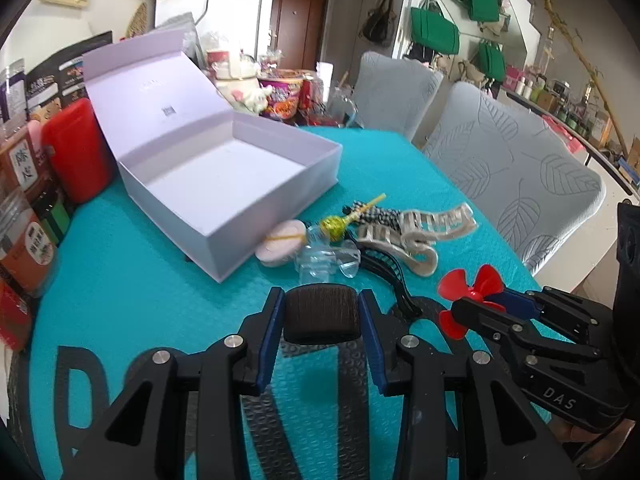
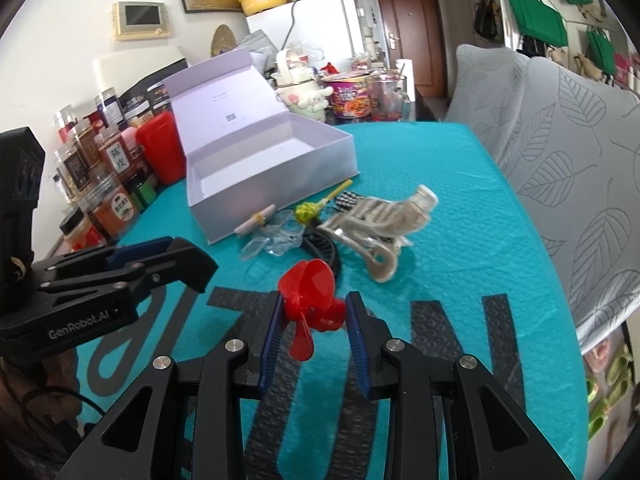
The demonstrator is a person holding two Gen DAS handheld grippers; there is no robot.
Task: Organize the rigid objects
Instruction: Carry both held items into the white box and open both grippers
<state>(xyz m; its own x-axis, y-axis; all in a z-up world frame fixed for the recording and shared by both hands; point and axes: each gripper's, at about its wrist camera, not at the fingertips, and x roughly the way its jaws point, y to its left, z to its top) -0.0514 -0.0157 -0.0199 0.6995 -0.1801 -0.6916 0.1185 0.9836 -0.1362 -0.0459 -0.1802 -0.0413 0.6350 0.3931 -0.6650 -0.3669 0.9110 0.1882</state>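
Note:
My left gripper [image 1: 322, 312] is shut on a dark brown round lid [image 1: 322, 314] and holds it above the teal mat. My right gripper [image 2: 314, 312] is shut on a red plastic propeller [image 2: 310, 300], which also shows in the left wrist view [image 1: 472, 292]. An open white box [image 1: 224, 176] with its lid up stands on the mat, empty inside; it shows in the right wrist view too [image 2: 272, 176]. Beside its near corner lie a beige claw clip [image 1: 420, 232], a clear clip [image 1: 324, 260], a gold lollipop [image 1: 334, 226], a pink disc [image 1: 278, 246] and a black comb [image 1: 388, 276].
Jars and a red container [image 1: 76, 152] line the left edge. A noodle cup [image 1: 282, 94], a plush mug and a glass stand behind the box. Two grey padded chairs [image 1: 516, 172] stand along the right side of the table.

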